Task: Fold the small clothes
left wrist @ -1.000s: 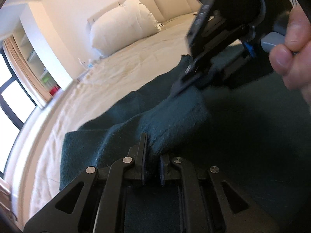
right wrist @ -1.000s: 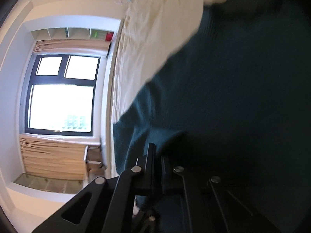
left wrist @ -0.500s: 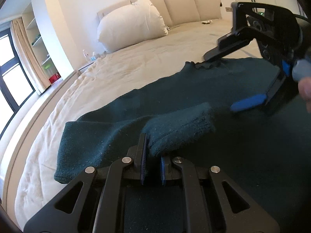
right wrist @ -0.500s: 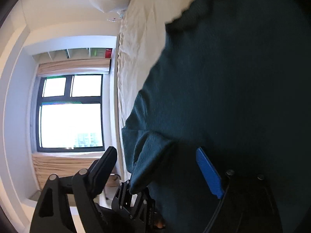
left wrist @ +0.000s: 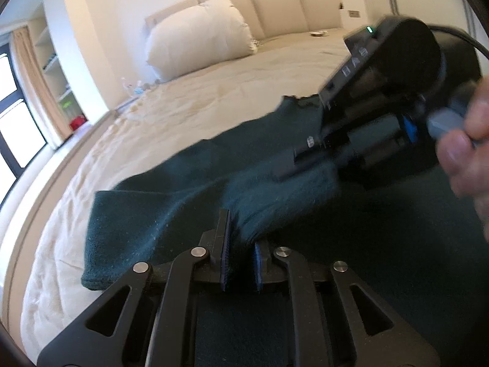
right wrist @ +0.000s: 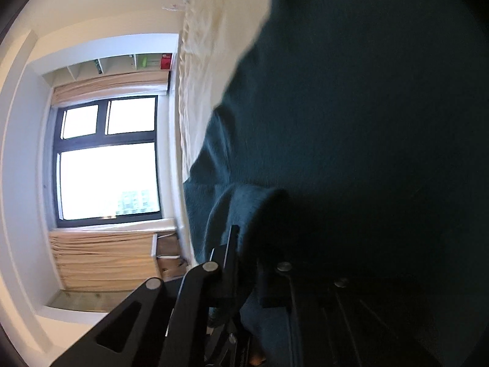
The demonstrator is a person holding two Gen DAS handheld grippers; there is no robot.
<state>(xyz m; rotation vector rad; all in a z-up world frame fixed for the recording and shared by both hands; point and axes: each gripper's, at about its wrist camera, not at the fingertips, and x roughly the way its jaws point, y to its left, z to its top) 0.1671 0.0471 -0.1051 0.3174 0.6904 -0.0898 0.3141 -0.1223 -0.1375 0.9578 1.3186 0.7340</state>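
Though unseen rightward, pillow (left wrist: 195, 30) behind sweater (left wrist: 183, 189)

Right gripper (left wrist: 305, 159) motion-blurred; dark green garment (right wrist: 366, 122) cut off at frame edges.

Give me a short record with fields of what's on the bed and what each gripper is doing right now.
surface: cream-sheeted bed
garment: dark teal knitted sweater, spread on the bed, one sleeve lifted
left gripper: jaws opening slightly, pads on the sleeve fold
right gripper: shut on the same sleeve's far end
background: white pillow against the beige padded headboard
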